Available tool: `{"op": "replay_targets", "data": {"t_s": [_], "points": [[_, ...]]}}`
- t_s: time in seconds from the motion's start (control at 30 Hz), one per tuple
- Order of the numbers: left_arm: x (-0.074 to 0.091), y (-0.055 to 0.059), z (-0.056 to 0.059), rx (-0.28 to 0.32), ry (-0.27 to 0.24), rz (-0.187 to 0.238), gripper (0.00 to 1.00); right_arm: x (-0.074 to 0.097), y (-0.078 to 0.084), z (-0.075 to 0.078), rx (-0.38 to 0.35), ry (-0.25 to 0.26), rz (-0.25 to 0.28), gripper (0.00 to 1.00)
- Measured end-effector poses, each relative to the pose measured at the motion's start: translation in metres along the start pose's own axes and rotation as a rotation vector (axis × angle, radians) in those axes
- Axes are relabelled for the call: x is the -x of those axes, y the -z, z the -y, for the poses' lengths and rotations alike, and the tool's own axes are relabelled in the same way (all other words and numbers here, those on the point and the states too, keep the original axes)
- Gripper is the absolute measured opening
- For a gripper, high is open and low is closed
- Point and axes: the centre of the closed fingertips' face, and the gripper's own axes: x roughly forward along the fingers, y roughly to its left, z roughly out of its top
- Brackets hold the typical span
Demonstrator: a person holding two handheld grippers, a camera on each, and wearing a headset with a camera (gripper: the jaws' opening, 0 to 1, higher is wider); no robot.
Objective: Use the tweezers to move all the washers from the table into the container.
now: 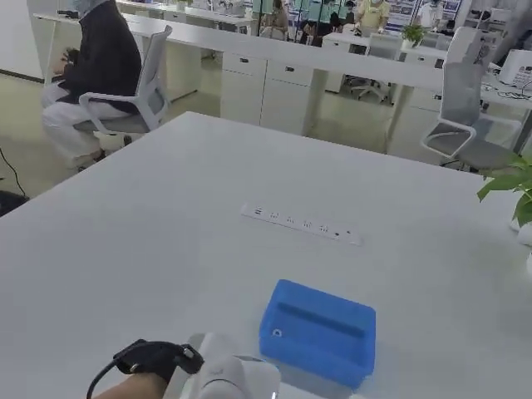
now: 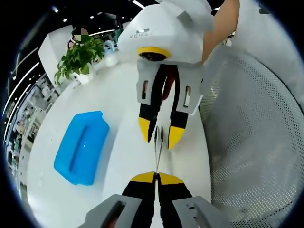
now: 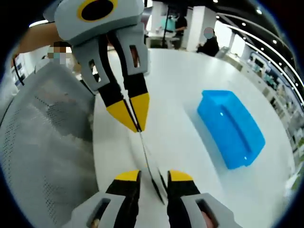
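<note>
While the left hand-held gripper (image 3: 137,124) pinches one end of the tweezers (image 3: 146,159), the right hand-held gripper (image 3: 154,175) stands spread around the other end, over the bench (image 3: 180,85). The blue container (image 3: 232,128) sits at two o'clock. Letting go early would likely drop the tweezers. Lettering (image 2: 142,33) on the right one's housing is too blurred to read.

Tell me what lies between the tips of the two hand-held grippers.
The tweezers: a thin metal pair running from the left hand-held gripper, shut on one end, to the right hand-held gripper. This shows in both gripper views.
</note>
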Motion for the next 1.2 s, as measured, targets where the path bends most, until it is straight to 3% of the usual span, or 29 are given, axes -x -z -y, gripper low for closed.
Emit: {"op": "replay_targets", "data": {"t_s": [0.1,0.13,0.2,0.3,0.53,0.57,0.6,0.63,0.87,1.03,1.07,1.13,1.2], "points": [[-0.002,0.006,-0.003,0.004,-0.008,-0.010,0.00,0.015,0.002,0.002,-0.062,0.035,0.040,0.22],[-0.004,0.012,-0.003,-0.008,-0.003,-0.041,0.00,0.022,0.003,0.003,-0.096,0.055,0.053,0.25],[-0.006,0.017,-0.003,-0.015,-0.003,-0.062,0.00,0.037,0.002,0.006,-0.134,0.099,0.091,0.28],[-0.009,0.023,-0.002,-0.011,0.004,-0.075,0.00,0.053,0.010,0.009,-0.202,0.151,0.096,0.30],[-0.018,0.045,0.002,-0.026,0.022,-0.187,0.00,0.082,0.009,0.014,-0.333,0.233,0.189,0.39],[-0.022,0.032,0.002,-0.046,0.014,-0.120,0.00,0.086,0.008,0.015,-0.353,0.237,0.209,0.39],[-0.018,0.038,0.002,-0.027,0.008,-0.158,0.00,0.087,0.007,0.015,-0.364,0.241,0.219,0.39],[-0.021,0.041,0.001,-0.014,0.002,-0.169,0.00,0.088,0.008,0.015,-0.369,0.243,0.222,0.38],[-0.016,0.042,0.001,0.018,-0.018,-0.171,0.00,0.088,0.013,0.012,-0.399,0.265,0.227,0.37],[-0.015,0.042,0.000,0.105,-0.024,-0.181,0.00,0.089,0.014,0.016,-0.400,0.281,0.232,0.37],[-0.015,0.042,-0.002,0.152,-0.053,-0.180,0.01,0.091,0.013,0.017,-0.407,0.283,0.239,0.37],[-0.017,0.040,0.002,0.229,-0.033,-0.146,0.04,0.091,0.012,0.018,-0.408,0.291,0.244,0.38],[-0.016,0.041,-0.002,0.264,-0.069,-0.123,0.08,0.091,0.013,0.018,-0.409,0.292,0.240,0.39]]}}
